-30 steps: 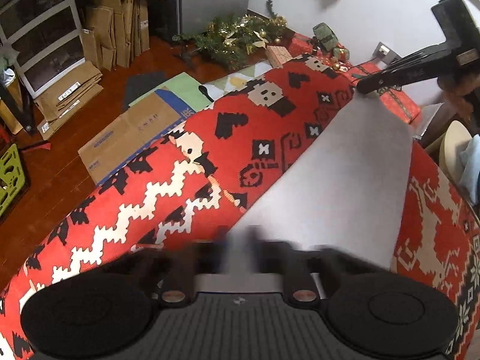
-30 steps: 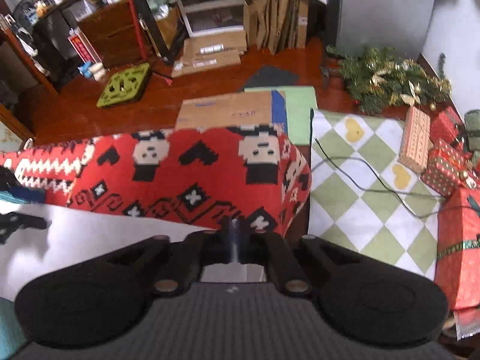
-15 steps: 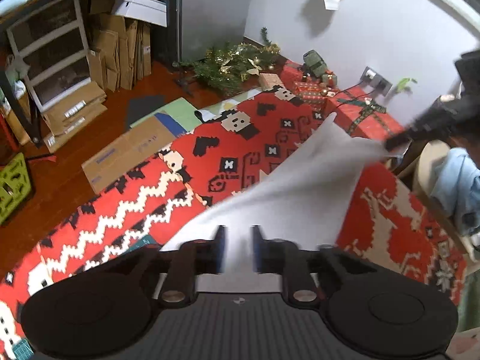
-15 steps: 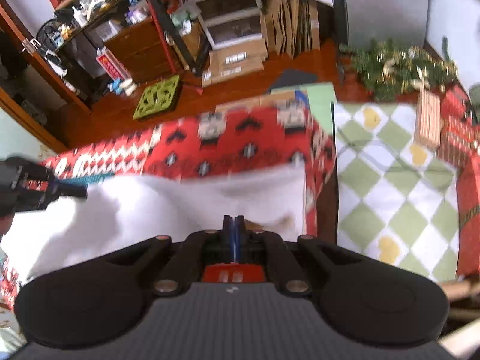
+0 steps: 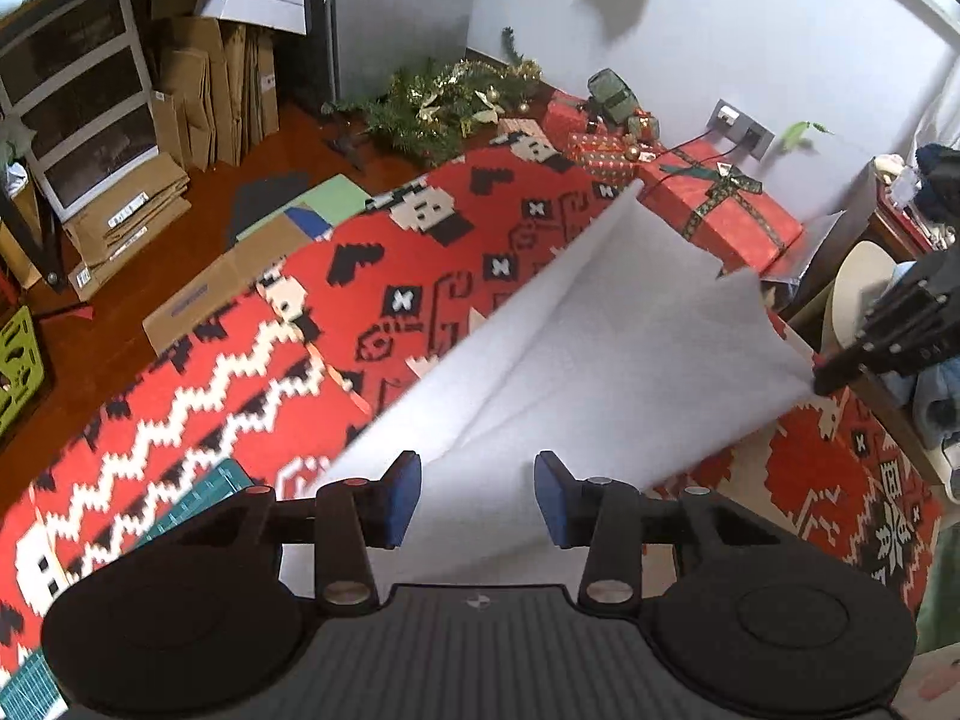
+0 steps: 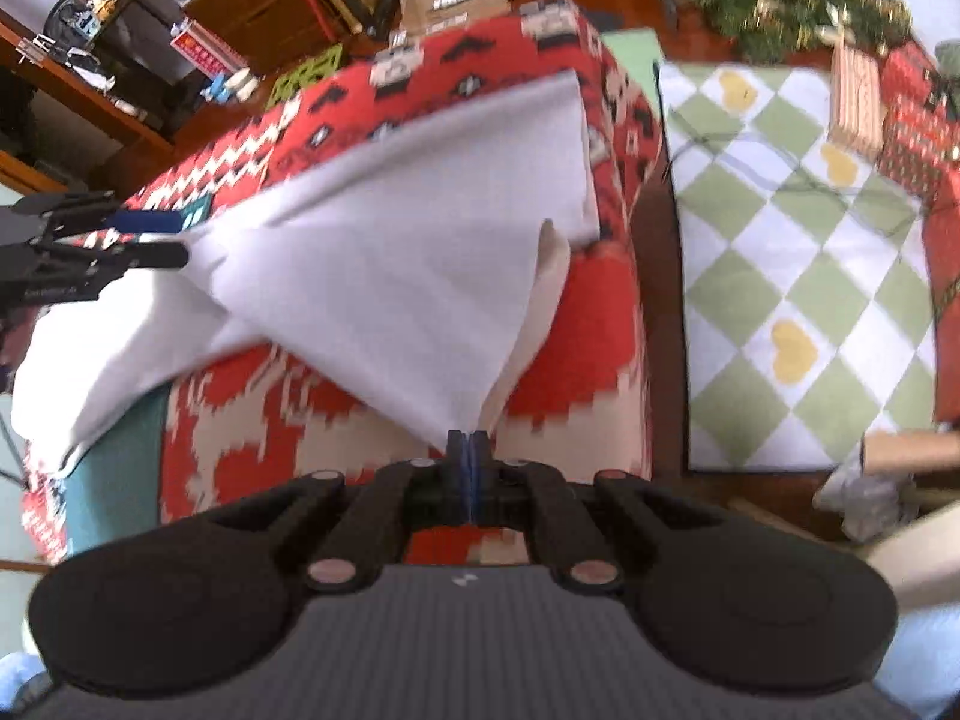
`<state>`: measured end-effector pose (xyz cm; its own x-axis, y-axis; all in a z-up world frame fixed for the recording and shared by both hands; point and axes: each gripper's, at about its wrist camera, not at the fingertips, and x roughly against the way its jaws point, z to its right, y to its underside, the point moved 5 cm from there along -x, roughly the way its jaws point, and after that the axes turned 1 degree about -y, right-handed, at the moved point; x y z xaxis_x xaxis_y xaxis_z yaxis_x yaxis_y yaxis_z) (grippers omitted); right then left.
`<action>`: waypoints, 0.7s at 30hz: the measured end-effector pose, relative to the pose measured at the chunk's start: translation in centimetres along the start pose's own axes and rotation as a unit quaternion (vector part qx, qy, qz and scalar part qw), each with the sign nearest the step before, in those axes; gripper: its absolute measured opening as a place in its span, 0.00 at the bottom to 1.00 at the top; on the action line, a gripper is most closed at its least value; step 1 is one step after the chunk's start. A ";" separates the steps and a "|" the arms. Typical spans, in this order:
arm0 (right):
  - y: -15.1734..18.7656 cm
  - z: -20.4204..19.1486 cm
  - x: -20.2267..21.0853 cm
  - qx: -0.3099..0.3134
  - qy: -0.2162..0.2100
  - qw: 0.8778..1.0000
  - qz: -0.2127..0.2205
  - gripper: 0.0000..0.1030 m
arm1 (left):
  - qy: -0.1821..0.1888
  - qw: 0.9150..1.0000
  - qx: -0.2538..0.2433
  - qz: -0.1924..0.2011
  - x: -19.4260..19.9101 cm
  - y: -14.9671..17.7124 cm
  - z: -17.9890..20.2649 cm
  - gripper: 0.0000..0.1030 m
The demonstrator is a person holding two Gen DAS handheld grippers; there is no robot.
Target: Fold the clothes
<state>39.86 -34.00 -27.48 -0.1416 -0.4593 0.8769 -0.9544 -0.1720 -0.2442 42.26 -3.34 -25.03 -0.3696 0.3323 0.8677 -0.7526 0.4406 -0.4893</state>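
Currently the right hand-held gripper [image 6: 470, 443] is clenched on a corner of the white cloth [image 6: 384, 252], lifting it off the red patterned blanket [image 5: 252, 372]. Left hand-held gripper [image 5: 477, 495] is opening; cloth lies between its blue pads [image 5: 401, 495], not pinched.

No writing can be read in either view. The flattened cardboard boxes [image 5: 126, 222] by the drawers carry white stickers, and a red sign [image 6: 204, 54] with white characters hangs on the dark cabinet, but the print on both is too small and blurred to make out.
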 end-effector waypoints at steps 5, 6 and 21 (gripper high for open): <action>1.7 -0.1 0.0 0.008 -0.015 0.999 -0.031 0.00 | -0.011 1.000 0.016 -0.007 -0.4 1.0 0.4 0.40; 1.8 -0.2 0.0 0.007 -0.020 0.999 -0.033 0.00 | -0.015 1.000 0.019 -0.010 -0.6 1.2 0.3 0.40; -5.2 -0.3 2.9 -0.004 -0.017 0.998 0.059 0.19 | 0.042 0.983 0.173 -0.050 -4.7 -1.5 -1.6 0.10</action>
<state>44.31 -34.24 -23.53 -0.2441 -0.5048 0.8280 -0.9337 -0.1083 -0.3412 45.96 -4.19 -28.50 -0.2492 0.3760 0.8925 -0.9282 0.1701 -0.3309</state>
